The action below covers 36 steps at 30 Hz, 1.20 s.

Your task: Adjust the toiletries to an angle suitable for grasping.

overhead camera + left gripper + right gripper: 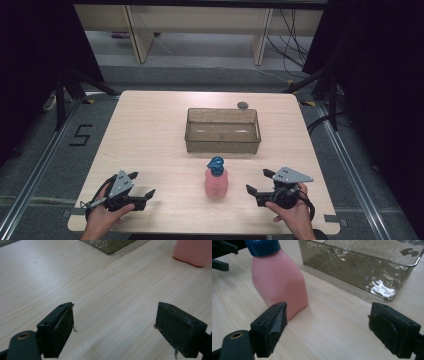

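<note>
While both claws rest wide apart and empty on the near tabletop (150, 125), the bottle (216, 177) stands upright between them, apart from each. Left claw (141, 184) sits near left, right claw (260, 181) near right. Beyond the bottle lies the tray (223, 142), at centre.

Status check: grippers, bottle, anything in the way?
Left gripper open, empty, on the table. Right gripper open, empty. Pink bottle upright between them, untouched, blue cap on. Bin behind it, nothing blocking.
</note>
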{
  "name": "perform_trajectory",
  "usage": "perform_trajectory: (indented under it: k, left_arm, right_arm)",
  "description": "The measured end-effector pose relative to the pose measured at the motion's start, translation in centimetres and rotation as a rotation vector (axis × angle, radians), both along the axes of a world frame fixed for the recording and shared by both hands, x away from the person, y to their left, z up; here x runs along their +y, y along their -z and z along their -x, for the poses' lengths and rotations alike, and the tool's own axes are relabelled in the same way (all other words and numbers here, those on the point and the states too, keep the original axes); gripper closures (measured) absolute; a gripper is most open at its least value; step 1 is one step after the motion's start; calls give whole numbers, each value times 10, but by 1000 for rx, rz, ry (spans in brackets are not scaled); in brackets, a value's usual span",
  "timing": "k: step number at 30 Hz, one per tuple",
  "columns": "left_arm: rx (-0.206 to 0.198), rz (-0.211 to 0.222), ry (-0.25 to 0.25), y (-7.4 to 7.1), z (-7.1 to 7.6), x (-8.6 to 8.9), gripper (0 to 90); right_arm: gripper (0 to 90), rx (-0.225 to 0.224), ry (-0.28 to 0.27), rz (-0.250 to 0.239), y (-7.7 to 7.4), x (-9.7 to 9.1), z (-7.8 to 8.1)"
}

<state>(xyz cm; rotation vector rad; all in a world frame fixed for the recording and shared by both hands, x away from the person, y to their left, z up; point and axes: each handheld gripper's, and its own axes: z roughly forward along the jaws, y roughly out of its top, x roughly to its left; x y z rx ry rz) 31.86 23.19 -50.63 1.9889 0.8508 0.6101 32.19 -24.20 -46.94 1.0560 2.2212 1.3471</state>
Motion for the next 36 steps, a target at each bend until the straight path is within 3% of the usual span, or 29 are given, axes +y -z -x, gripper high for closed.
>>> perform_trajectory:
  k: [4,5,8,9,13,20,23,24,28,29,32,36]
  left_arm:
    - [-5,-7,6,0,0,0,148]
    - [-1,0,-1,0,0,0,148]
    - [-5,-3,3,0,0,0,148]
    - [-1,-4,2,0,0,0,148]
    - [-3,-2,1,0,0,0,148]
    - [-8,-5,5,0,-1,1,148]
    - [-3,1,0,0,0,0,148]
    - [-3,1,0,0,0,0,148]
    - [-9,1,1,0,-1,1,148]
    - [-5,-3,5,-1,-1,2,148]
    - [-11,0,7,-1,-1,1,148]
    - [-9,-4,2,0,-1,1,148]
  right_arm:
    - [159,-6,-3,-14,-1,3,0]
    - [159,-25,-13,14,-3,2,-1]
    - [159,-16,-20,2,-4,4,-1]
    - [159,-45,-26,2,-5,5,-3]
    - [158,-17,-25,-18,-7,8,-2]
    - [159,-62,-39,-26,-10,11,-5]
    - [159,-50,-41,-37,-12,14,-4]
    - [159,-69,-50,-26,-12,14,-5]
    - [159,-66,-65,-32,-13,17,-5]
    - [160,-34,-71,-65,-13,22,-4]
    - [160,-68,-83,-44,-13,23,-6]
    - [165,-48,-88,-63,-15,28,-5]
